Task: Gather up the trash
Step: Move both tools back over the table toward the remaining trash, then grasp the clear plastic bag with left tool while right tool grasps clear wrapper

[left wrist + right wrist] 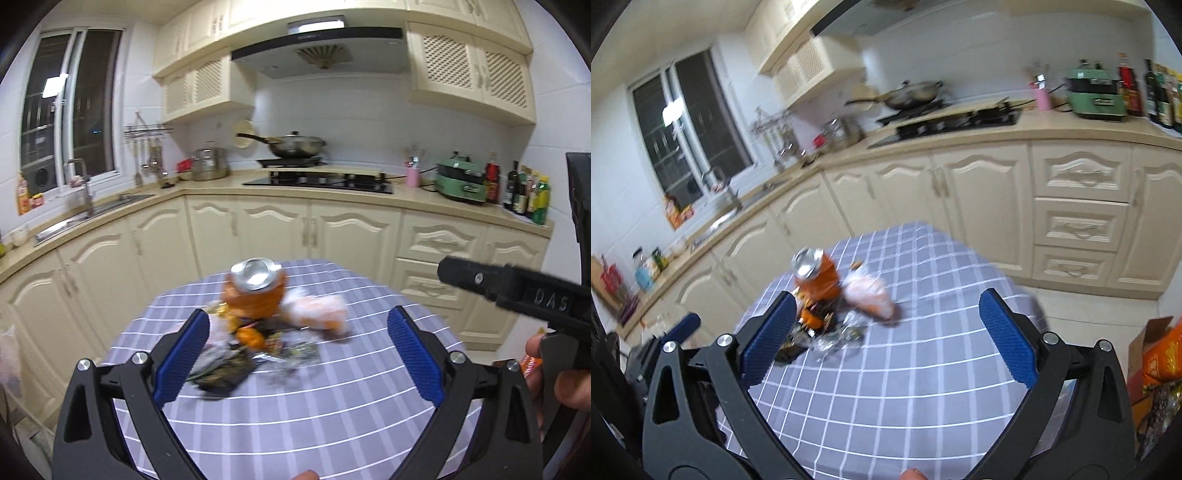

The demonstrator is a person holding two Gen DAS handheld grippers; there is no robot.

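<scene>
An orange drinks can (256, 288) with a silver top stands on the checked tablecloth (314, 406). Around it lie a crumpled clear bag with orange contents (317, 312), dark snack wrappers (225, 369) and foil scraps (299, 350). My left gripper (299, 325) is open just short of the pile, nothing between its blue pads. In the right wrist view the can (816, 275), the bag (870, 291) and the wrappers (809, 332) sit ahead and left. My right gripper (888, 308) is open and empty; its body shows at the right of the left wrist view.
The table stands before cream kitchen cabinets (280, 229) with a hob and wok (295, 146), a sink (92, 214) at left and bottles (524, 192) at right. A cardboard box with orange packets (1156, 354) sits on the floor at right. A hand (565, 376) holds the right gripper.
</scene>
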